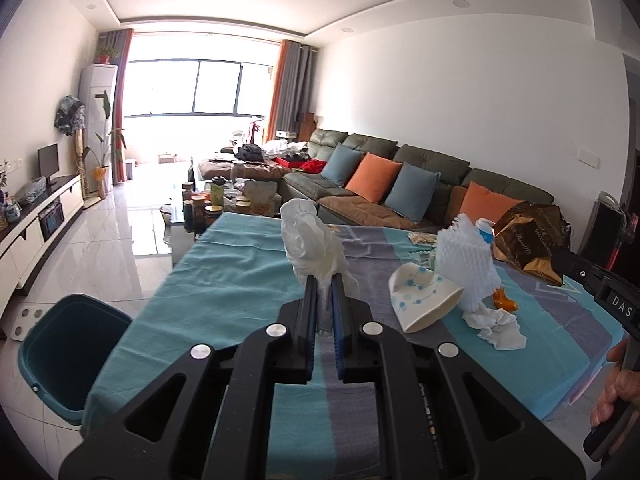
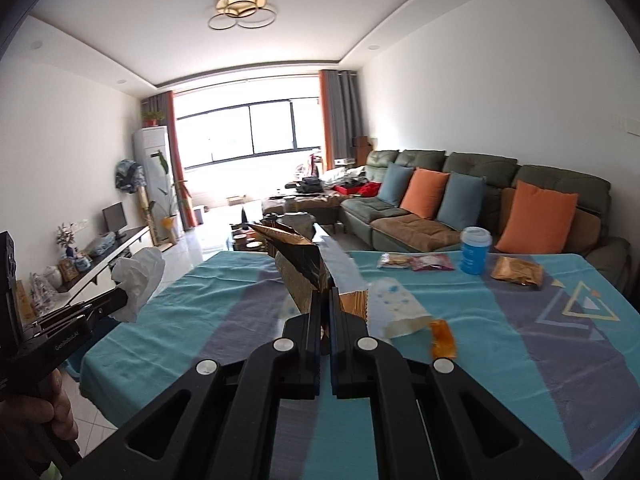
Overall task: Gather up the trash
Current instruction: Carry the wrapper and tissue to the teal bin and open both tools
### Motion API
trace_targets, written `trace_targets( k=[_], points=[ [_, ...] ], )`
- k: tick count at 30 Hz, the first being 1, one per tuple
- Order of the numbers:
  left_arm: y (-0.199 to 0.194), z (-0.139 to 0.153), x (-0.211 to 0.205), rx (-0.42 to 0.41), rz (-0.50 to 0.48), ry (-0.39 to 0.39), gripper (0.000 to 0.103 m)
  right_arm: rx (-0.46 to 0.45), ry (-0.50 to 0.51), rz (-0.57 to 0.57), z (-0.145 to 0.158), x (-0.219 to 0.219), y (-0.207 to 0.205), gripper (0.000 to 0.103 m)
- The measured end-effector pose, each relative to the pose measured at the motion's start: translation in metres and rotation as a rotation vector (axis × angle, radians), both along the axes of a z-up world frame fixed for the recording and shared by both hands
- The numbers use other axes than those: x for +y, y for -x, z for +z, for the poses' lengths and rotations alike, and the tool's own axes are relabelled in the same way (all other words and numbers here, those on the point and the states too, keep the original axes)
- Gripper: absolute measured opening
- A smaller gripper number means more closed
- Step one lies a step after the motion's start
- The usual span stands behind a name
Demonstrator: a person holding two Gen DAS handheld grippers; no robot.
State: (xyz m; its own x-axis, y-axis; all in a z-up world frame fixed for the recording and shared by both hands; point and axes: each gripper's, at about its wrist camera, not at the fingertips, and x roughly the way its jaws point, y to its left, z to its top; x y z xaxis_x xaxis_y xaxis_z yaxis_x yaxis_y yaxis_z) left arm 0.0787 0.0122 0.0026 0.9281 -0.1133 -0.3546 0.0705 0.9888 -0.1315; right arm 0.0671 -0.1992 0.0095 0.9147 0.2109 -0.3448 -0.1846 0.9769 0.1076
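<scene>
Above table point(image 1: 224, 264) | left gripper point(image 1: 325, 280) clamped on tissue wad point(image 1: 310, 244) | right gripper point(image 2: 325, 300) clamped on gold wrapper point(image 2: 304, 268) | bin point(image 1: 60, 356) below-left of left gripper

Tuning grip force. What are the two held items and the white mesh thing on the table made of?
Left hand-held gripper is shut on a tissue: soft white paper, matte, crumpled folds. Right hand-held gripper is shut on a snack bag: likely metallised plastic film, glossy gold-brown, sharp creases, serrated edge. The mesh sleeve looks like white foam netting, with an open lattice.

left gripper point(image 1: 325, 280) pinches crumpled tissue point(image 1: 310, 240) above table point(image 1: 224, 264).
</scene>
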Motion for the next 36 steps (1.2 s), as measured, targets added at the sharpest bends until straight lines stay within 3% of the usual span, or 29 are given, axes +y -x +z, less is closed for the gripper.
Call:
trace_targets(
  k=[18,27,36],
  points=[
    [0.065,0.016,0.122,-0.029,0.327,-0.018,0.008,-0.012,0.01,0.393,0.011,0.15,-0.03,0.002],
    [0.08,0.015,0.195,-0.01,0.483,-0.05,0.008,0.037,0.037,0.61,0.01,0.239,-0.053,0.002],
    [0.082,0.001,0.244,0.042,0.568,-0.057,0.008,0.14,0.074,0.757,-0.007,0.316,-0.074,0.002]
  ],
)
